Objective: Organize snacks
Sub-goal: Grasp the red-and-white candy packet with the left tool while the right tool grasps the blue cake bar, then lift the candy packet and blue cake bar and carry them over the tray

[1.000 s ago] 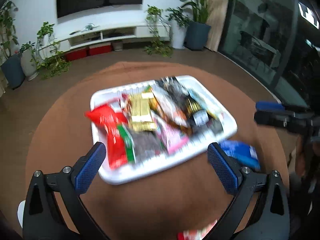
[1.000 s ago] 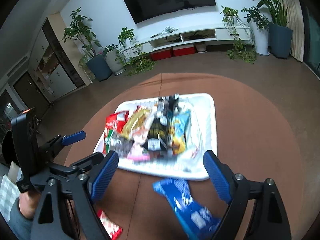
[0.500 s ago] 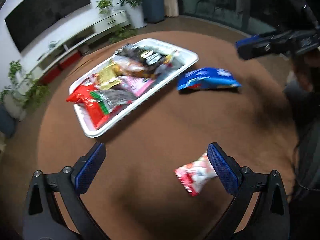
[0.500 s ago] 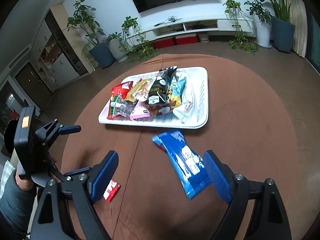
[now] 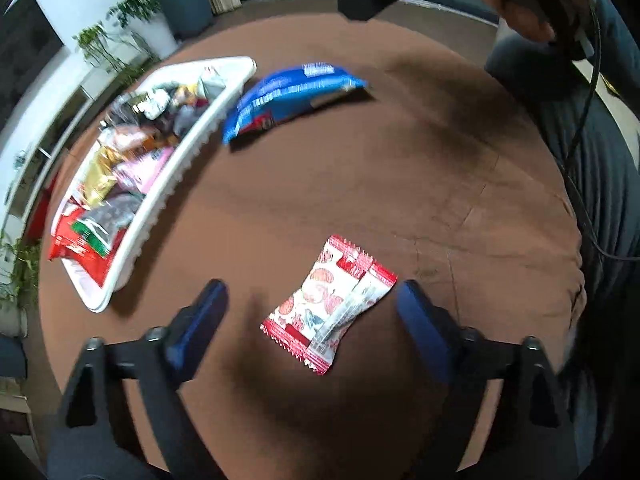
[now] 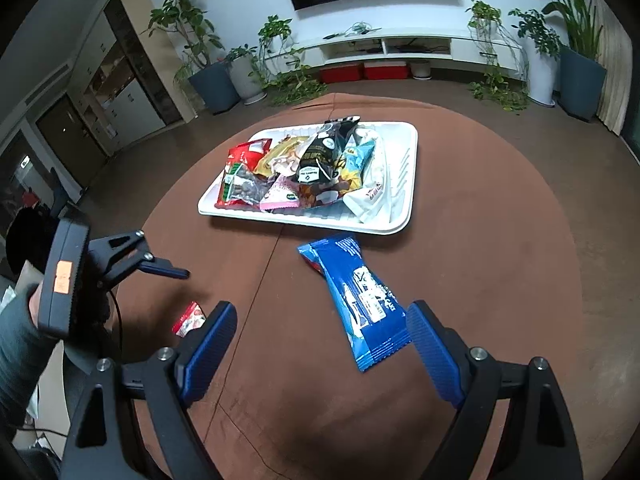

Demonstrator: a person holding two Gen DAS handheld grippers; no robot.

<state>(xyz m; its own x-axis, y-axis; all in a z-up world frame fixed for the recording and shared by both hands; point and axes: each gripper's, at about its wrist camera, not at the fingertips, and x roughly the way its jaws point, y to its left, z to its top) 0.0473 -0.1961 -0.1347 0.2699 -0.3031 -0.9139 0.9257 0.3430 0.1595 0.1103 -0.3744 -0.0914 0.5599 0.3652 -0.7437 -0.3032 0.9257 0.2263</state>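
A small red and white snack packet point(image 5: 328, 304) lies flat on the brown round table point(image 5: 400, 160). My left gripper point(image 5: 310, 304) points down over it. Its jaws are closing with the packet between them, and the pads are clear of it. A blue snack packet point(image 6: 360, 304) lies in front of the white tray point(image 6: 304, 220), which is piled with several snack bags. My right gripper point(image 6: 322, 320) stands open just short of the blue packet, whose near end is close to the right finger. The right wrist view also shows the left gripper point(image 6: 168, 270) above the red packet point(image 6: 190, 318).
The person's torso and hand point(image 5: 528, 0) stand at the table's right edge in the left wrist view. The tray point(image 5: 172, 192) sits on the far left side there. Potted plants point(image 6: 216, 80) and a low white TV cabinet point(image 6: 400, 44) line the far wall.
My left gripper swung away from the tray, rolled and dropped over the red and white packet, and its jaws narrowed. My right gripper drew back from the tray to the blue packet, then held still.
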